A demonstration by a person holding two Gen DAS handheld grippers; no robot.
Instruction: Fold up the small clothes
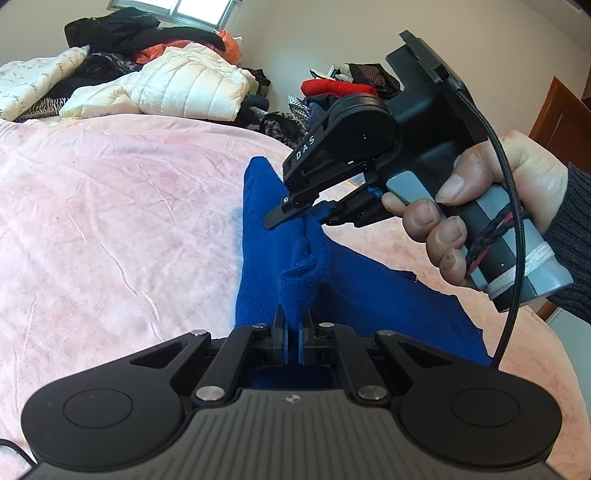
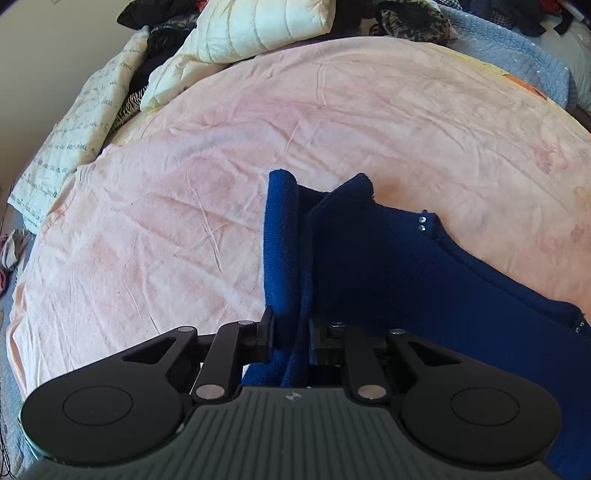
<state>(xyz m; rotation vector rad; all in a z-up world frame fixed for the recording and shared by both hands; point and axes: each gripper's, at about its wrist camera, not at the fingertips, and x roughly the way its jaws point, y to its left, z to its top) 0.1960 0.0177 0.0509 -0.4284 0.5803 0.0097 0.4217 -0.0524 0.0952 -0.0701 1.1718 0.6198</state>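
A blue knit garment (image 1: 369,295) lies on the pink bedspread (image 1: 110,221). My left gripper (image 1: 293,325) is shut on a raised fold of the blue garment near its edge. My right gripper (image 1: 314,218) shows in the left wrist view, held in a hand, and is shut on the same raised edge farther along. In the right wrist view the right gripper (image 2: 291,332) pinches the blue garment (image 2: 388,266), whose near edge is bunched between the fingers. Two small buttons (image 2: 422,223) show on the garment. The pink bedspread (image 2: 184,221) spreads to the left.
A cream quilted jacket (image 1: 177,85) and dark clothes (image 1: 122,29) are piled at the far side of the bed. A red garment (image 1: 336,88) lies on another pile at the back right. A wooden door (image 1: 557,114) stands at the right.
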